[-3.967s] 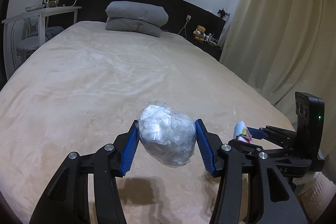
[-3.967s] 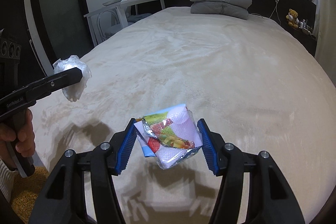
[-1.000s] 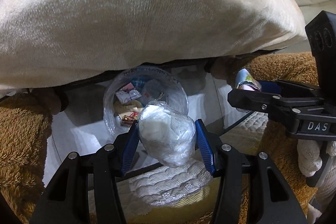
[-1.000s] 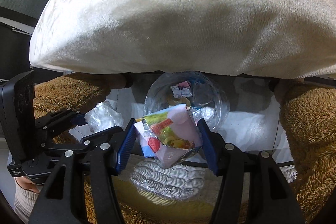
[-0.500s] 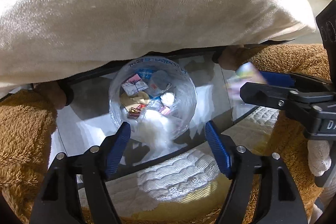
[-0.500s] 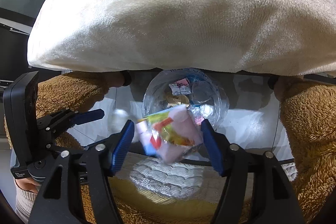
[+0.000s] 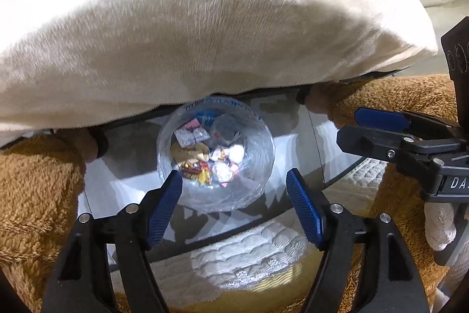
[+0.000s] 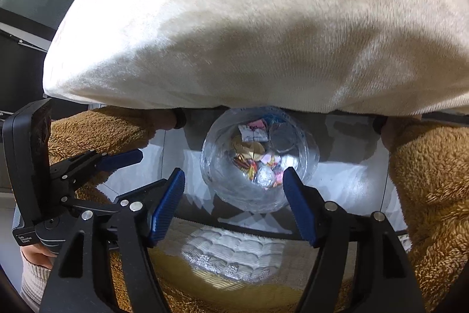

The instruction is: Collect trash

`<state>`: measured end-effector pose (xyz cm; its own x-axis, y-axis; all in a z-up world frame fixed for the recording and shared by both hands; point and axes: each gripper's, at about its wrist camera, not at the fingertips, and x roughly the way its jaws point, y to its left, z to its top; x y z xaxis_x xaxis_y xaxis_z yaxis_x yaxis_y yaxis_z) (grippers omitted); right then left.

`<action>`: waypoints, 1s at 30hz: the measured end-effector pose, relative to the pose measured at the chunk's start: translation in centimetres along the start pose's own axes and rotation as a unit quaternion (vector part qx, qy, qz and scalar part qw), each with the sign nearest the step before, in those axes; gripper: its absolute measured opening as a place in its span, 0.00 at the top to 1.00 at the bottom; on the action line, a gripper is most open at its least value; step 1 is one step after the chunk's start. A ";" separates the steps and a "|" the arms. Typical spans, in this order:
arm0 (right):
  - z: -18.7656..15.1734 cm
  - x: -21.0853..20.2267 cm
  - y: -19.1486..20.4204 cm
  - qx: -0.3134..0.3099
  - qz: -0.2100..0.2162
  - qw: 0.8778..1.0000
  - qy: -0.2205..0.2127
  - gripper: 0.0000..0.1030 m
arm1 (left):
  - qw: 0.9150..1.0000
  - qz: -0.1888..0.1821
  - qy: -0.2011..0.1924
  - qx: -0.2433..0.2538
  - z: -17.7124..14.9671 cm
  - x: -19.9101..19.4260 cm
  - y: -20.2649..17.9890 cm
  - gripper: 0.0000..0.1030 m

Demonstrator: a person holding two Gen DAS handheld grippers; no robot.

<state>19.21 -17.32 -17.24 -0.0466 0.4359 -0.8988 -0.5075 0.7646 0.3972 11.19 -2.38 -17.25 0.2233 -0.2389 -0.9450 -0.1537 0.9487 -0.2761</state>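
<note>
Fuzzy cream blanket point(image 7: 205, 28) overhangs glossy floor point(image 7: 293, 143). Round clear bin point(image 7: 261, 175), crinkly wrappers point(image 7: 205, 154) inside. My left claw point(image 7: 234, 206), right claw point(image 8: 233, 203) both wide, empty.

Left gripper point(image 7: 234, 197) and right gripper point(image 8: 233, 195) hang side by side, jaws spread, empty.

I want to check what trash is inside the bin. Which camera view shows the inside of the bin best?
The left wrist view: the bin sits unblocked between open fingers, its wrappers all visible. In the right wrist view, the right hand-held gripper has one finger overlapping the bin's edge.
</note>
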 end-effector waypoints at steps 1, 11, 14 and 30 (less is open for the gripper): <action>-0.1 -0.4 0.2 -0.007 -0.002 1.000 -0.012 0.33 | 1.000 0.000 -0.009 0.003 0.0 -0.4 -0.1 0.30; -0.7 -6.0 1.2 -0.060 -0.021 0.985 -0.159 0.33 | 0.991 -0.008 -0.133 0.023 0.2 -5.1 -0.4 0.30; -0.8 -7.5 1.4 -0.074 -0.030 0.977 -0.198 0.33 | 0.985 -0.007 -0.172 0.029 0.2 -6.5 -0.6 0.30; -1.6 -12.0 2.1 -0.113 -0.077 0.937 -0.320 0.33 | 0.943 0.012 -0.328 0.046 -0.5 -12.1 -1.2 0.30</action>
<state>17.32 -21.69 -5.96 0.5315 0.5798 -0.6175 -0.6380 0.7535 0.1584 8.22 -0.75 -5.55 0.7733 -0.0669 -0.6305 -0.0883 0.9734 -0.2116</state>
